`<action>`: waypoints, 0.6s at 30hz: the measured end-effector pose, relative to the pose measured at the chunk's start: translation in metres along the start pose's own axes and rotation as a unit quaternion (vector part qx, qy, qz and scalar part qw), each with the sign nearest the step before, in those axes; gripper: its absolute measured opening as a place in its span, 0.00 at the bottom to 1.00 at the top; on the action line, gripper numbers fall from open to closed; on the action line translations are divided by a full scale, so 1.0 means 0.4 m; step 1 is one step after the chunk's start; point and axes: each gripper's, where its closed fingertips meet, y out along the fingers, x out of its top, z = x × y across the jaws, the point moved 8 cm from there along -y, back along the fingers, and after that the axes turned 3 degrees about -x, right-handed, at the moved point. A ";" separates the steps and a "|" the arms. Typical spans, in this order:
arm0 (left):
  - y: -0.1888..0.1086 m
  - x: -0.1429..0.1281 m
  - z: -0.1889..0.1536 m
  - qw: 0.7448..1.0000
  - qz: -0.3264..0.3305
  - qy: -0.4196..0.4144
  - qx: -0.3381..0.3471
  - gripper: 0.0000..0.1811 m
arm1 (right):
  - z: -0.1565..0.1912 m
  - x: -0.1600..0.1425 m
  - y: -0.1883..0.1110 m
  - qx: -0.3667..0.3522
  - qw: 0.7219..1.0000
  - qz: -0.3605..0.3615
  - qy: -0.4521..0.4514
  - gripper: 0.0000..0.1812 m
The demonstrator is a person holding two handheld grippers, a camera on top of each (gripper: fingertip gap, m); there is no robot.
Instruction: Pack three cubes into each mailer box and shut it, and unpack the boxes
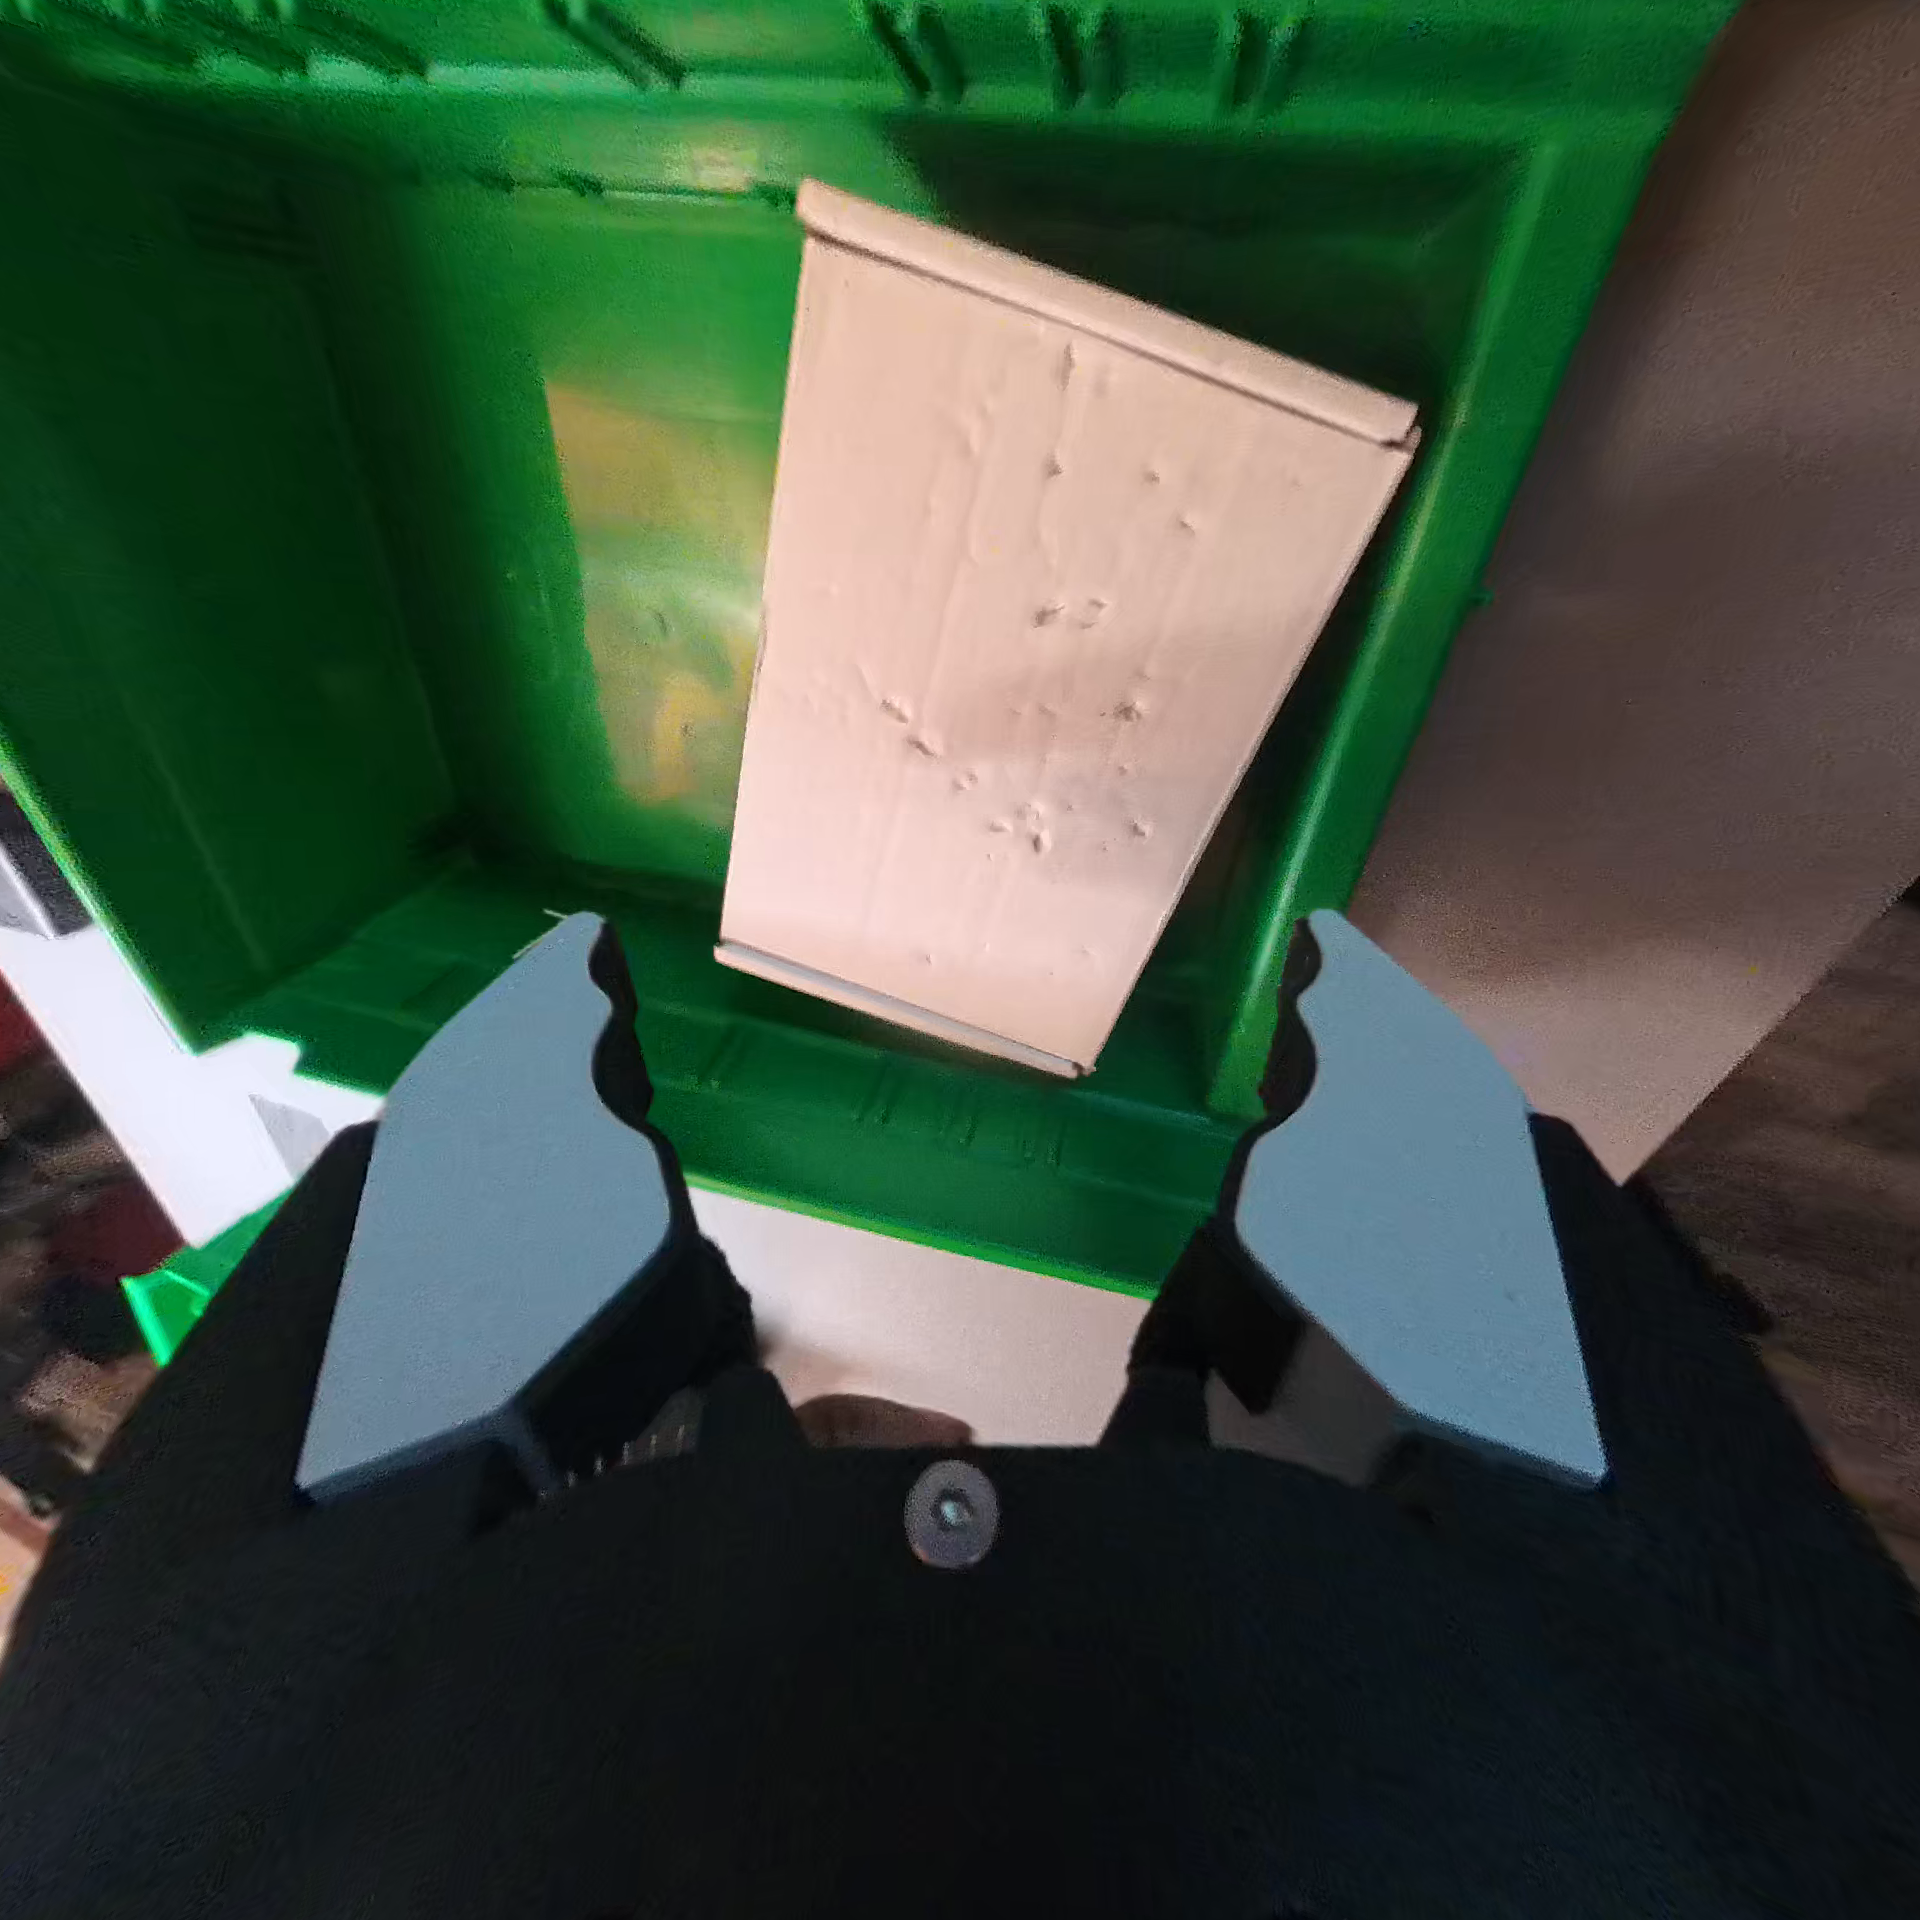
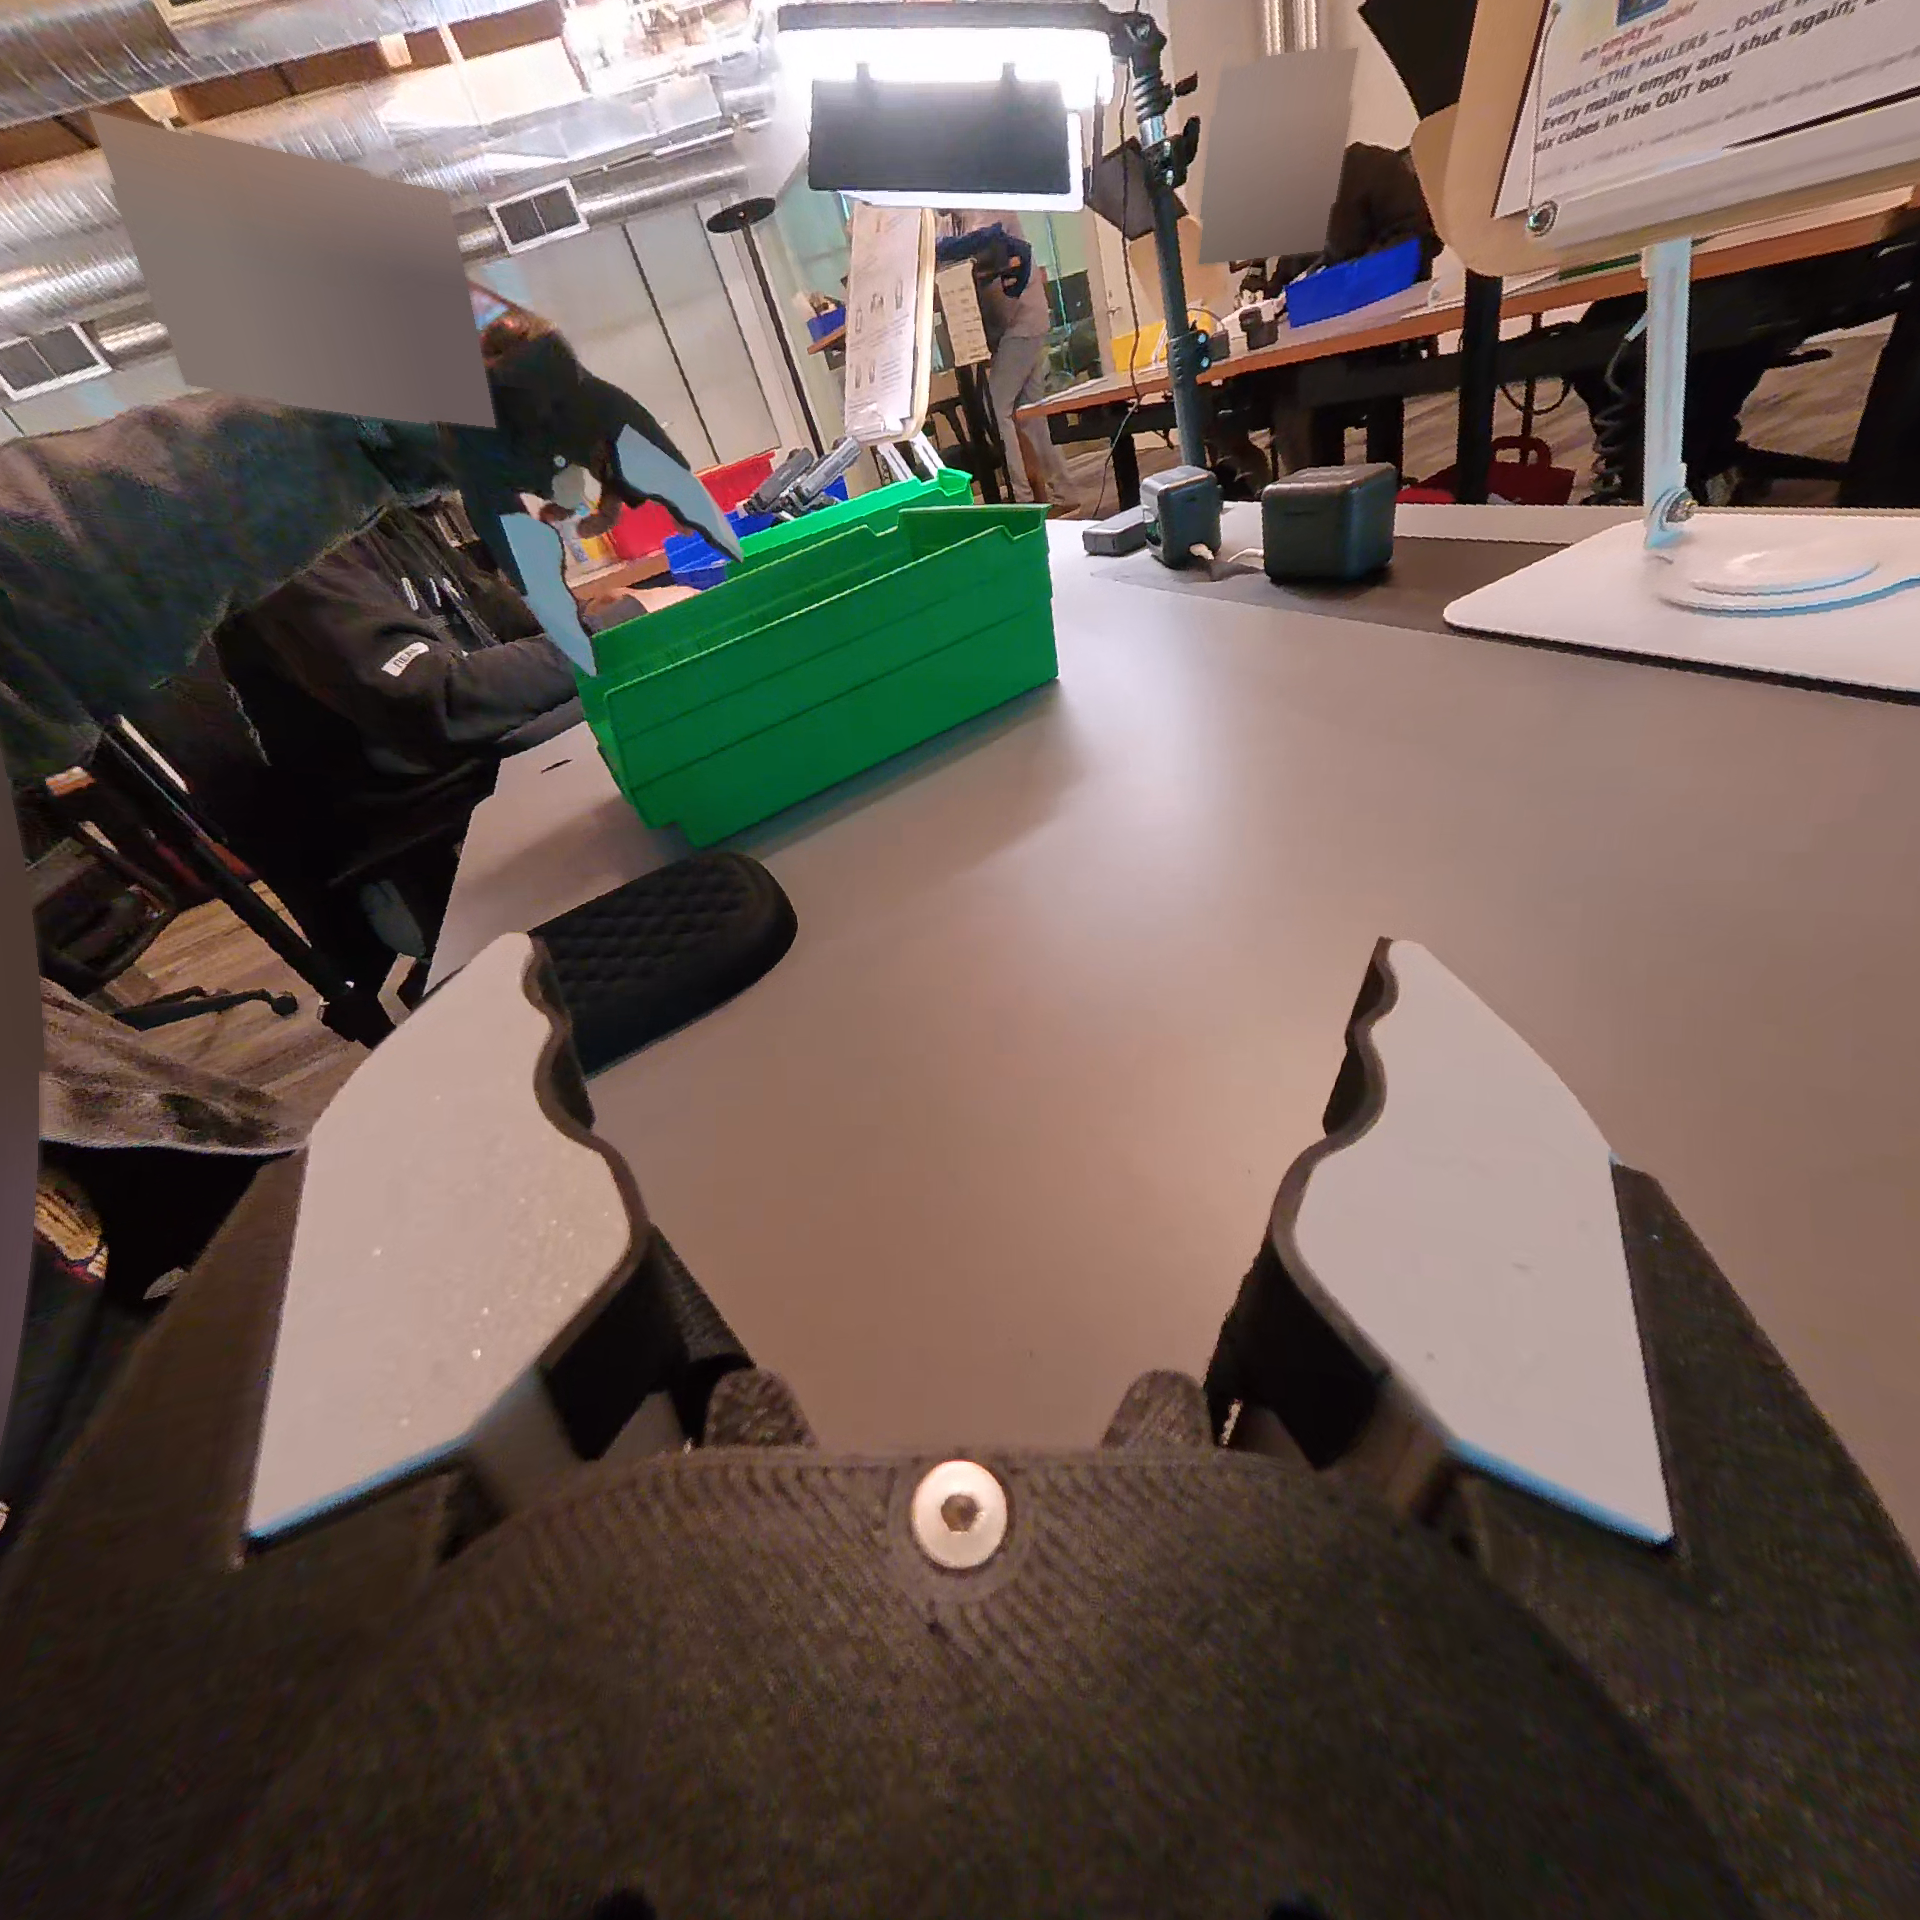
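Right gripper: the right gripper (image 2: 956, 1049) hovers low over the table with its jaws spread wide and nothing between them.
Left gripper: the left gripper (image 1: 951, 997) hangs above the near rim of the green bin, jaws wide apart and empty; in the right wrist view it shows farther off (image 2: 623, 551), over the left end of the bin.
Table: a plain grey table (image 2: 1143, 883), matte and bare around the right gripper.
Black pad: a textured black pad (image 2: 665, 951) lies on the table just before the green bin, near the table's left edge.
Green bin: the green bin (image 1: 260, 520) stands on the table near its left edge, its side ribbed in the right wrist view (image 2: 831, 675).
Mailer box: one closed tan mailer box (image 1: 1039, 623), its top dented, lies inside the green bin, skewed, toward the bin's right wall.
Beyond the bin: small dark boxes (image 2: 1325, 520) and a white base plate with a stand (image 2: 1704, 613) sit to the bin's right on the table.
Room: past the green bin, a lit lamp panel (image 2: 940, 114), other tables with blue and red bins, and people at work.
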 end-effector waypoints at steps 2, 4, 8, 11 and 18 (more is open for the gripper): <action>0.010 0.014 -0.010 0.999 -0.011 0.025 -0.019 0.65 | 0.001 -0.001 0.001 0.002 1.000 0.002 0.000 0.76; 0.025 0.025 -0.019 0.998 0.015 0.037 -0.050 0.67 | 0.002 -0.002 0.001 0.003 1.000 0.003 -0.002 0.76; 0.066 0.040 -0.022 0.992 0.060 0.076 -0.077 0.67 | 0.005 -0.002 0.001 0.004 1.000 0.002 -0.007 0.76; 0.093 0.058 -0.012 0.990 0.062 0.116 -0.056 0.67 | 0.006 -0.002 0.001 0.004 1.000 0.004 -0.010 0.76; 0.121 0.063 -0.002 0.988 0.056 0.130 -0.057 0.67 | 0.004 -0.003 0.001 0.004 1.000 0.003 -0.005 0.76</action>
